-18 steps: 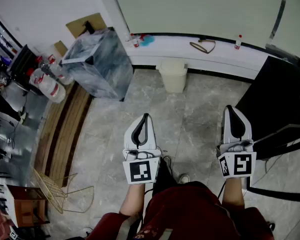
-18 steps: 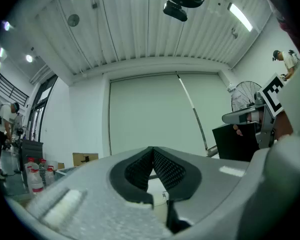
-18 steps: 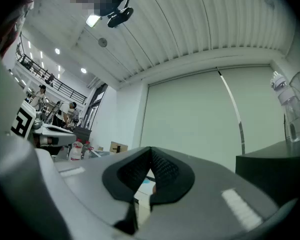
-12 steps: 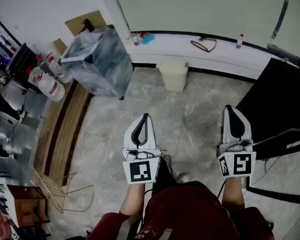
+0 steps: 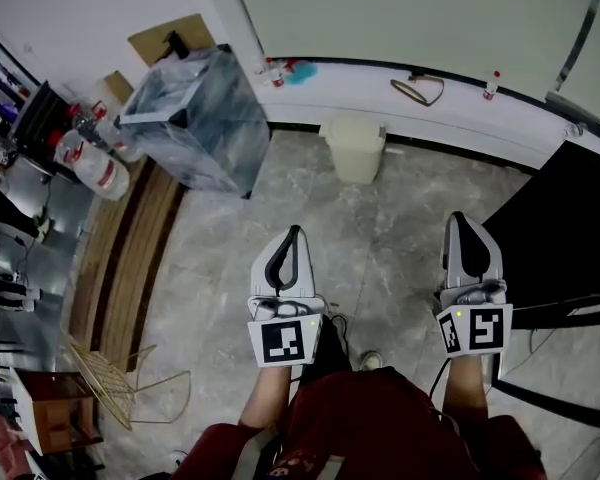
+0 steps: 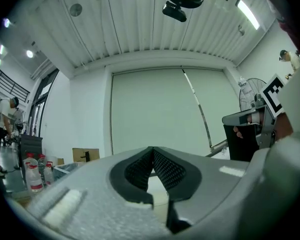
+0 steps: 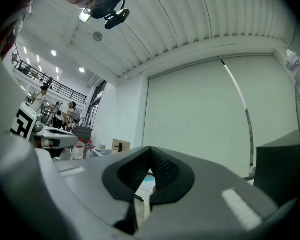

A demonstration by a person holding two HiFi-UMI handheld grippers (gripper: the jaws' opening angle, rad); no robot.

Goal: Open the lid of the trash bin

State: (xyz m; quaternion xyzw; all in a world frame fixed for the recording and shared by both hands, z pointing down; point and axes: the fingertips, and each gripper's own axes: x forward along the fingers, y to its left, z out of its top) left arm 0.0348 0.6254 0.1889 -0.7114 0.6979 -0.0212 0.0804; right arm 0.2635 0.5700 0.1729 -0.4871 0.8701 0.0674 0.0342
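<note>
A small cream trash bin (image 5: pixel 354 147) with its lid down stands on the floor against the white ledge (image 5: pixel 450 108), well ahead of both grippers. My left gripper (image 5: pixel 296 231) is held out level over the grey floor, its jaws shut with nothing between them. My right gripper (image 5: pixel 458 217) is beside it to the right, also shut and empty. In the left gripper view the black pads (image 6: pixel 165 170) meet at their tips. In the right gripper view the pads (image 7: pixel 160 170) also touch, and the bin is hidden behind the jaws.
A large plastic-wrapped box (image 5: pixel 195 118) stands to the left of the bin. Water bottles (image 5: pixel 92 166) and a wooden strip (image 5: pixel 130 248) lie further left. A black panel (image 5: pixel 560 238) is at the right. A wire rack (image 5: pixel 115 378) lies at lower left.
The view has shifted slightly, so the bin and ledge sit a little lower and to the right in the picture. Both grippers keep their places and stay shut.
</note>
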